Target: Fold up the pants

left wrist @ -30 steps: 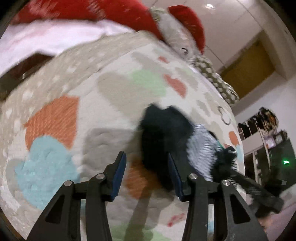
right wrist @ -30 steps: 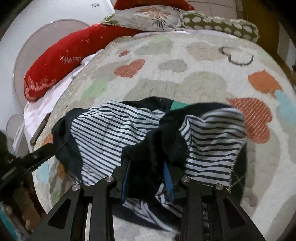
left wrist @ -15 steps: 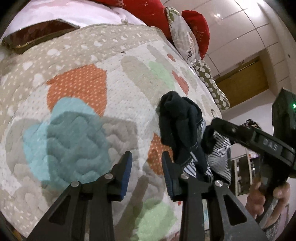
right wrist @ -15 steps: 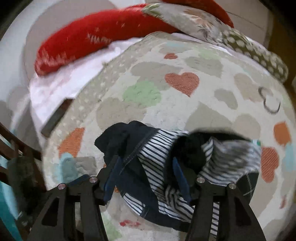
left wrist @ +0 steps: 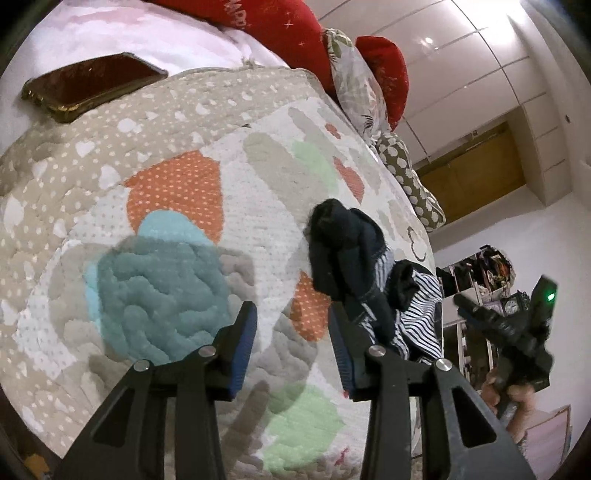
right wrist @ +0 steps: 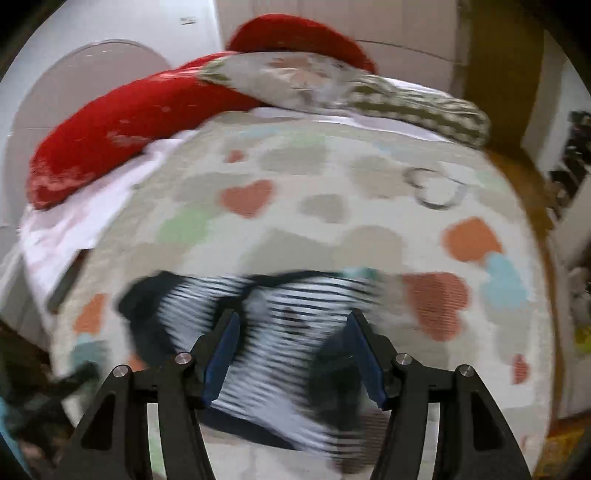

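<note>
Two grippers over the bed, and neither has hold of anything. The left gripper (left wrist: pixel 291 350) hangs above the quilt (left wrist: pixel 177 155), its blue pads a modest gap apart and opening, with only the patterned cover showing between them: a teal patch to one side, an orange one to the other. The pants (left wrist: pixel 347 254) lie just beyond its right finger, a dark bunched heap with black-and-white striped cloth spilling out on the far side. They sit on the quilt near its edge, crumpled, not flat.

Over in the right wrist view everything is smeared by motion. The right gripper (right wrist: pixel 293 354) has its jaws spread wide and opening further, and the pants (right wrist: pixel 258 306) show below and between them, stripes blurred, dark folds at the left end and under the right finger. The pads look clear of the cloth, nothing pinched.

From the left camera the right gripper (left wrist: pixel 506 328) shows at the far right, off the bed's edge, a green light glowing on its body, a hand (left wrist: pixel 517 402) wrapped round the grip beneath.

Up at the head of the bed, red pillows (left wrist: pixel 280 22) and a floral cushion (left wrist: pixel 351 81) line the back. A phone (left wrist: pixel 92 83) in a dark case lies on the white sheet (left wrist: pixel 110 33) beside the quilt's corner.
</note>
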A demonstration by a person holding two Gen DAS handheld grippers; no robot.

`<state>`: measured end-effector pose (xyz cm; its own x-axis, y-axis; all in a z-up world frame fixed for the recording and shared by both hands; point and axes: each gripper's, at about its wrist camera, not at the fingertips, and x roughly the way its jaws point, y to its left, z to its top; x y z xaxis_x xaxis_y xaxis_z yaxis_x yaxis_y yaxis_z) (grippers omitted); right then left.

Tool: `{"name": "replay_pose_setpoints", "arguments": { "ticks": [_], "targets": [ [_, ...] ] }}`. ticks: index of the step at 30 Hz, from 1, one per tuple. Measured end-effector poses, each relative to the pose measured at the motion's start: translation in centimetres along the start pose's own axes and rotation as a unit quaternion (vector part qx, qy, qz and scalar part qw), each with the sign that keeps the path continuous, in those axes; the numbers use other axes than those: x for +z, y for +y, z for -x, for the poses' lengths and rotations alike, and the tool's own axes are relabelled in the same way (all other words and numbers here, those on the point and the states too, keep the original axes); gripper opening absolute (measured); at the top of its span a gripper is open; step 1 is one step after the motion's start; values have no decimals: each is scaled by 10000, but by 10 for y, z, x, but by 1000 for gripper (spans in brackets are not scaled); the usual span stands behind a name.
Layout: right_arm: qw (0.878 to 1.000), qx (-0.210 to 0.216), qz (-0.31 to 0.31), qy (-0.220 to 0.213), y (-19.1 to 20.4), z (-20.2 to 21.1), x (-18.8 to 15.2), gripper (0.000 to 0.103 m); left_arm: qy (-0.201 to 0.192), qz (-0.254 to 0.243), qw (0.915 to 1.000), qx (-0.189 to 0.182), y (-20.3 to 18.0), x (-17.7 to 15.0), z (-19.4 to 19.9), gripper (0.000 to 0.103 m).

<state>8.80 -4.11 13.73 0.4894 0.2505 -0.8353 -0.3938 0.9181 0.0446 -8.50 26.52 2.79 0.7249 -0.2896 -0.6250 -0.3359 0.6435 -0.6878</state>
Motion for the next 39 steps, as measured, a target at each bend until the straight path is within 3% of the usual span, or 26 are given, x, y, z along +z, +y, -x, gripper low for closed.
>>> {"name": "replay_pose_setpoints", "arguments": {
  "ticks": [8, 9, 11, 15, 19, 22, 26, 29, 31, 33, 39],
  "targets": [
    [9996, -6, 31, 280, -13, -24, -27, 65, 311, -370, 9988, 92, -31, -14, -14, 38],
    [9992, -82, 94, 370, -12, -31, -28, 54, 344, -399, 9986, 105, -32, -16, -15, 38],
    [9982, -106, 288, 518, -7, -40, -33, 11, 350, -454, 9982, 158, -34, -18, -16, 38],
    [9997, -22, -78, 246, -33, -27, -37, 11, 308, -453, 9983, 207, -32, -18, -15, 38],
    [9970, -197, -580, 476, -73, -37, -49, 12, 369, -477, 9979, 223, -33, -20, -19, 38],
    [9953, -238, -708, 619, -86, -44, -61, 25, 399, -517, 9975, 254, -35, -21, -20, 38],
    [9957, -135, -912, 119, -89, -8, -59, 36, 425, -493, 9976, 257, -35, -22, -23, 40],
    [9944, -497, -699, -623, -73, 31, -47, 36, 446, -523, 9973, 263, -37, -24, -25, 40],
    [9956, -224, -524, -740, -58, 37, -34, 32, 457, -576, 9970, 237, -41, -25, -25, 40],
    [9975, 82, -412, -574, -45, 27, -25, 23, 448, -642, 9966, 238, -44, -26, -24, 40],
    [9978, 398, -458, 276, -23, -48, -27, 23, 350, -567, 9975, 239, -35, -23, -16, 44]
  ]
}}
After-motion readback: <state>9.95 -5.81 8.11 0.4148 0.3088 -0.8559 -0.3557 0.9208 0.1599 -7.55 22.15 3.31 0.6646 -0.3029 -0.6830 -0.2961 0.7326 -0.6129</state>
